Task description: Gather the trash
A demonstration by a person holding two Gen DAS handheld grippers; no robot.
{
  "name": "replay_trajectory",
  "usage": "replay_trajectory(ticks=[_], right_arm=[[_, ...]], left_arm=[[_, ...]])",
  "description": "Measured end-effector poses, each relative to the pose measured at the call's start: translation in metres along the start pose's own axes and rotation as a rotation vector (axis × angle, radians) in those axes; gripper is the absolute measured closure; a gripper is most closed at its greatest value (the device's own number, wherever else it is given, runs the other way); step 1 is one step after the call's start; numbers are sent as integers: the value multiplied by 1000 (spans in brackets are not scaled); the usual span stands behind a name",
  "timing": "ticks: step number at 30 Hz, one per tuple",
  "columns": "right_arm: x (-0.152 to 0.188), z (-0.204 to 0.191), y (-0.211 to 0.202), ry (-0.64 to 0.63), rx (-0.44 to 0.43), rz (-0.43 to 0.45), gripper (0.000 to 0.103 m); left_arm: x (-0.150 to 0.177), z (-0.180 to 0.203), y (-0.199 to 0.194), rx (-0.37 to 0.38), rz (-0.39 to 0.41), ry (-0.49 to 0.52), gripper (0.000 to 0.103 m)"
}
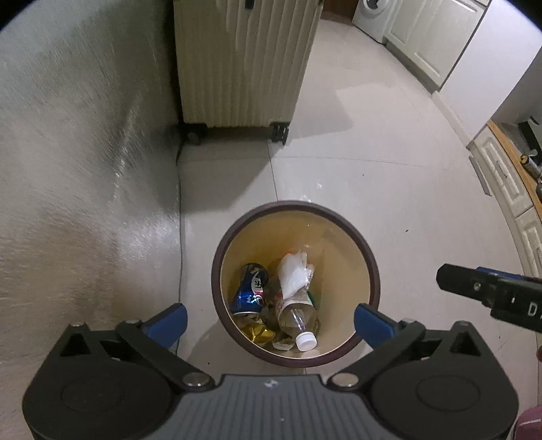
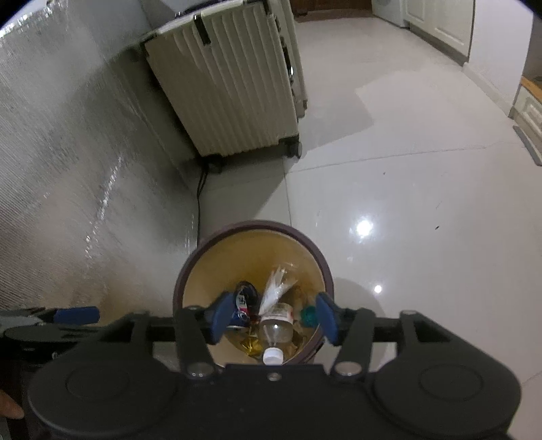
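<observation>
A round bin with a brown rim [image 1: 294, 204] [image 2: 254, 224] stands on the tile floor. Inside lie a crushed blue can [image 1: 250, 287] [image 2: 245, 298], a clear bottle with a white cap [image 1: 298, 314] [image 2: 276, 330], a white plastic wrapper [image 1: 293, 274] [image 2: 274, 291] and gold foil [image 1: 259, 333]. My left gripper [image 1: 271, 321] hangs above the bin's near edge, open wide with nothing between its pads. My right gripper [image 2: 274, 318] is over the bin too, open and holding nothing. Its black body [image 1: 474, 287] shows at the right of the left wrist view.
A cream ribbed suitcase [image 1: 240, 61] [image 2: 230, 101] on wheels stands behind the bin. A silvery wall [image 1: 84, 169] runs close along the left, with a dark cable [image 1: 179, 203] at its foot. White cabinets [image 1: 508, 176] and a washing machine [image 1: 372, 13] line the right.
</observation>
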State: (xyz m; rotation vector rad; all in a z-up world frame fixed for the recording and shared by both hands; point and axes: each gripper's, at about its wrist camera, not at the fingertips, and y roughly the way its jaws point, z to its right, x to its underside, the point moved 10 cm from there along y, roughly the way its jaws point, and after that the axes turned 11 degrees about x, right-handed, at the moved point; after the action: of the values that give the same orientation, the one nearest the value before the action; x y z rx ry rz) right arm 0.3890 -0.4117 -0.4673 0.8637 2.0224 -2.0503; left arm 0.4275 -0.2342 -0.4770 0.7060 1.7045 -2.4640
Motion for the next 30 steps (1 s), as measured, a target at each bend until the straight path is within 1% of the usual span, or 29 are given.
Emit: replay_trajectory(ticks=[5, 7, 11, 15, 22, 25, 28, 30], right_arm=[[-6, 4, -42, 10, 7, 39, 32], [-8, 5, -65, 4, 15, 63, 24], [-12, 12, -111, -2, 35, 114, 17], [-15, 16, -160, 2, 56, 178, 9], [-13, 19, -237, 29, 66, 250, 4], [-10, 17, -267, 23, 78, 284, 3], [-9, 14, -298, 29, 79, 314, 1], [-8, 13, -316, 43, 73, 328, 1]], left_arm=[[2, 16, -42, -21, 34, 19, 0], [3, 24, -63, -22, 55, 24, 0], [4, 43, -105, -5, 102, 40, 0], [7, 62, -151, -12, 152, 74, 0], [13, 87, -228, 5, 240, 87, 0], [17, 98, -259, -4, 261, 115, 0], [19, 106, -292, -19, 297, 156, 0], [21, 111, -312, -15, 324, 175, 0]])
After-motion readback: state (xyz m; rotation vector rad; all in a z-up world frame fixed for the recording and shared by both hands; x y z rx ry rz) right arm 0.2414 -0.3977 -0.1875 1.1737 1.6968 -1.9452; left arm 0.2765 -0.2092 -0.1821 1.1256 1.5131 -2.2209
